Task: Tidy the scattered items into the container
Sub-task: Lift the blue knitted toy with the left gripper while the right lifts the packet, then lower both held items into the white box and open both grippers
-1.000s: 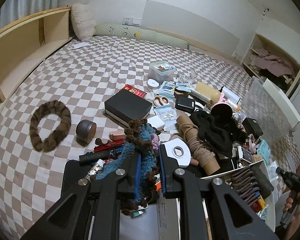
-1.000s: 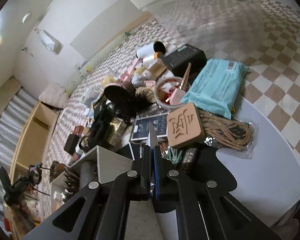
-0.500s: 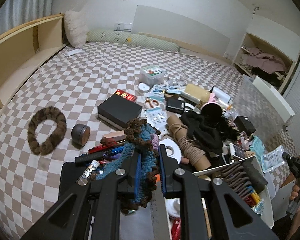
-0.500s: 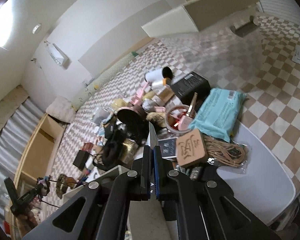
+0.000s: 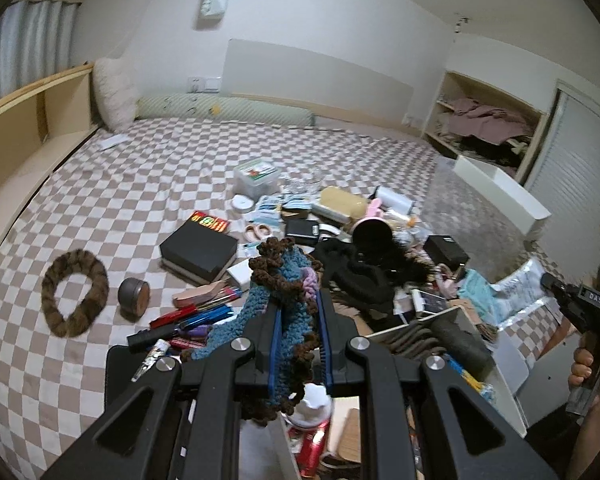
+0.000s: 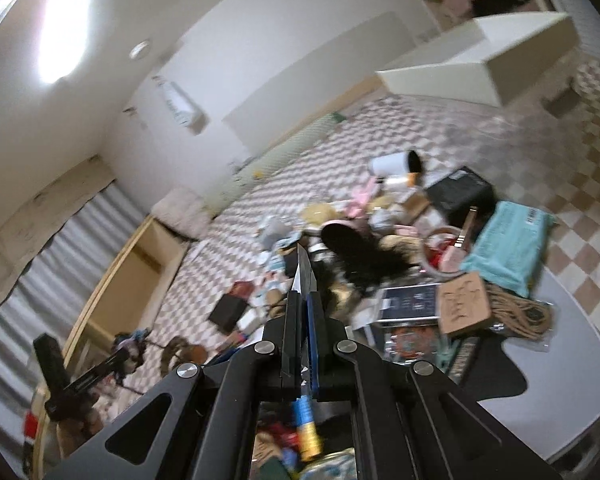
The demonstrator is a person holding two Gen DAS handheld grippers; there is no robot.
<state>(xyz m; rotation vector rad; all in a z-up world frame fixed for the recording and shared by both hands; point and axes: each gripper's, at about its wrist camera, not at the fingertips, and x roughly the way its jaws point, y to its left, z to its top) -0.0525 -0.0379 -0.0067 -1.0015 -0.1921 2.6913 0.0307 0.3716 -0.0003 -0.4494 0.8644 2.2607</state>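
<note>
A blue and brown crocheted piece [image 5: 284, 280] hangs pinched in my left gripper [image 5: 298, 300], which is shut on it above the near clutter. The white container [image 5: 424, 318], holding several items, lies just right of and below those fingers. My right gripper [image 6: 304, 300] is shut on a thin flat silvery piece [image 6: 302, 268] whose pointed end sticks out past the tips. In the right wrist view the left gripper [image 6: 128, 354] with the crochet shows at lower left. In the left wrist view a hand holds the right gripper [image 5: 580, 304] at the right edge.
Scattered on the checked bed are a black box [image 5: 198, 248], a fur ring [image 5: 74, 294], a round tin [image 5: 134, 296], pens [image 5: 196, 314], a black garment [image 5: 360, 276] and a teal pack [image 6: 508, 248]. A white open drawer [image 5: 500, 196] stands at the right.
Both grippers have risen and tipped upward, so the clutter sits lower and farther off. The left still carries the crochet, and a white-capped red can now shows beneath it.
</note>
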